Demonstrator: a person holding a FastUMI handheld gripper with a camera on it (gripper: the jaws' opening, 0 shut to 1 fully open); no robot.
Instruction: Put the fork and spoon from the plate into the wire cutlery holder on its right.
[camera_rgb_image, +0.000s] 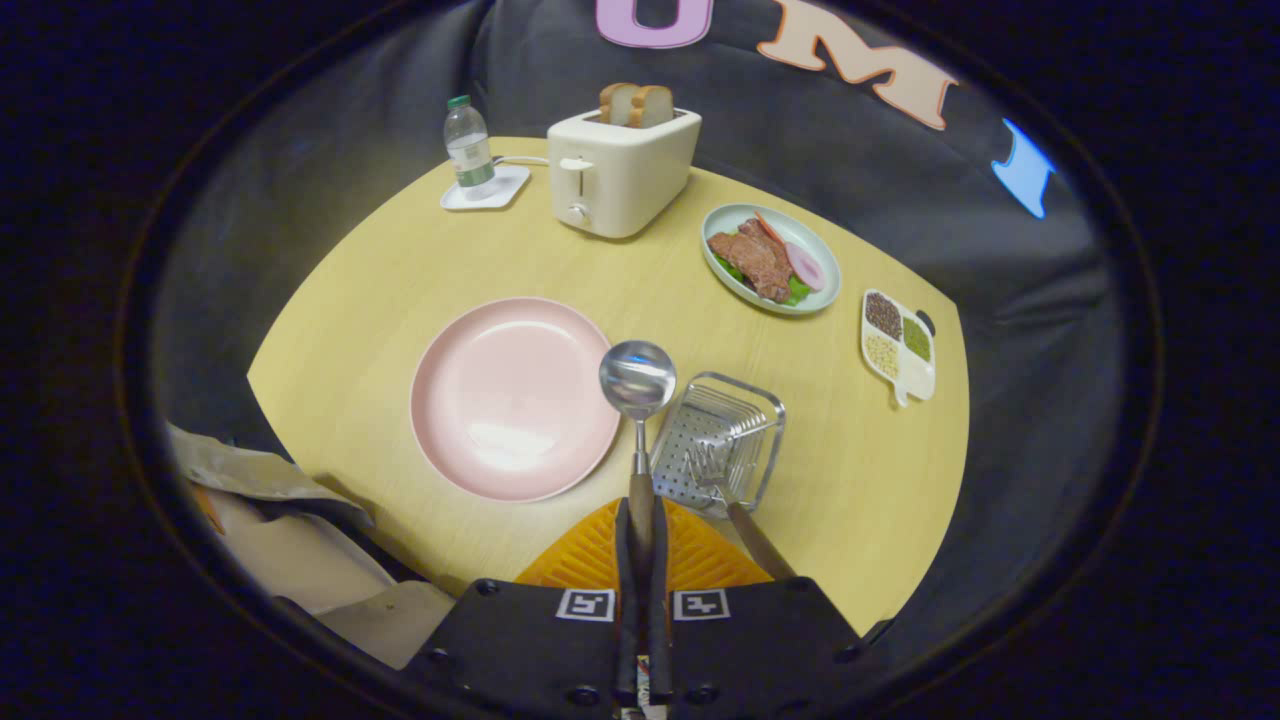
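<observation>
The claw (641, 520) points forward, both fingers pressed nearly together.

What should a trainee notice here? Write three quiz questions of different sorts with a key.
1. True or false: the fork already lies in the wire cutlery holder.
2. What is the gripper shut on? A) the spoon B) the toaster C) the water bottle
3. Fill in: the pink plate now carries ___ cutlery.

Key: 1 true; 2 A; 3 no.
</observation>
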